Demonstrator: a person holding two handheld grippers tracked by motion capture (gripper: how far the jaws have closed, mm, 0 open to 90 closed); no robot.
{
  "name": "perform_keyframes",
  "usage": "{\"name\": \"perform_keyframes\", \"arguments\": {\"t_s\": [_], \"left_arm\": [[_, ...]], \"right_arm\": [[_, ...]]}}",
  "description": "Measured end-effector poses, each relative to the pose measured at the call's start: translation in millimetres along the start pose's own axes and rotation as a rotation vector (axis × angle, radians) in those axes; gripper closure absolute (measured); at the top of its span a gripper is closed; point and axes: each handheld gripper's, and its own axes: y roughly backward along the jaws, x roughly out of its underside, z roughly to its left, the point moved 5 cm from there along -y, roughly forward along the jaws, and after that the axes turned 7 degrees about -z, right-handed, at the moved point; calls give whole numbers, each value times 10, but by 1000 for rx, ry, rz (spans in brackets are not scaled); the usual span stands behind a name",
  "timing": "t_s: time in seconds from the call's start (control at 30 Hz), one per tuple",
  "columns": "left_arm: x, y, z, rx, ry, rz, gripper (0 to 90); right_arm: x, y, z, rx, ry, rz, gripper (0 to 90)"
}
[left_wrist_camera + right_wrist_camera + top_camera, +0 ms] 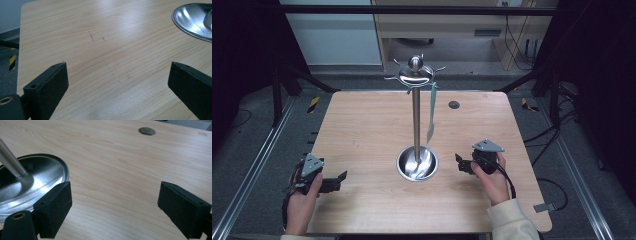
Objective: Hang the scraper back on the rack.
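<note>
Both grippers rest low with jaws spread, empty: left gripper point(343, 176) near-left, right gripper point(458, 161) just right of the stand's dish base point(417, 163). Green utensil point(432, 111) hangs from a top hook (right side). Lift your right gripper, approach level, pinch mid-handle.

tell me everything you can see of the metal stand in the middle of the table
The metal stand looks like polished steel: a round dished base, an upright pole and a domed cap ringed with curved hooks. It stands upright at mid-table. A pale green utensil hangs from one hook, clear of the base. Neither gripper touches it.
</note>
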Motion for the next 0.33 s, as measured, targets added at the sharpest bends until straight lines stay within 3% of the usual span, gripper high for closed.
{"name": "perform_keyframes", "arguments": {"t_s": [0.33], "left_arm": [[2, 1, 2, 1, -2, 1, 28]], "right_arm": [[57, -59, 33, -22, -3, 22, 138]]}}
